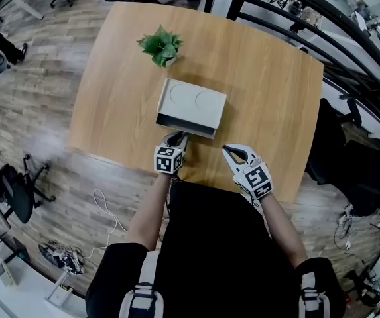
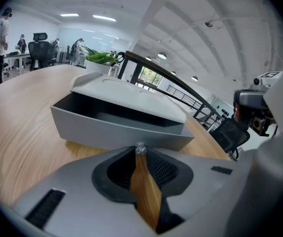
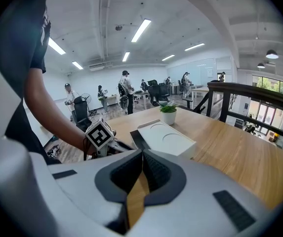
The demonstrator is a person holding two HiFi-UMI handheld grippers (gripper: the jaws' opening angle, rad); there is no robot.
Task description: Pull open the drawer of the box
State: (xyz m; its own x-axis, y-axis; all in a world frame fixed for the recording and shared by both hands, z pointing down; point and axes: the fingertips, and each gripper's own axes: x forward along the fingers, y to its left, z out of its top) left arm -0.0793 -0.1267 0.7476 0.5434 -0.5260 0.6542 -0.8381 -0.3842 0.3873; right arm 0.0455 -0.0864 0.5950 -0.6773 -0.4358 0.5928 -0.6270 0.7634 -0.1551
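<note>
At the near face of the box [image 1: 193,101], the drawer [image 1: 184,126] stands partly pulled out toward the person, and its dark inside shows under the box's pale lid. The box sits near the middle of the wooden worktop [image 1: 269,91]. The left gripper [image 1: 178,138] is right in front of the box with its tips at the drawer front. Its jaws are drawn narrow and pinch a small shiny knob [image 2: 141,148] on that front. The left gripper view shows the grey drawer wall just beyond the knob, with the box lid above it.

The right gripper [image 3: 142,153] hangs to the right of the box and a little nearer the person, clear of the drawer, over the worktop's near edge. Its jaws are closed together with nothing between them.

Beyond the box, on its far side, stands a small green plant [image 1: 162,45] in a white pot, apart from the box.
</note>
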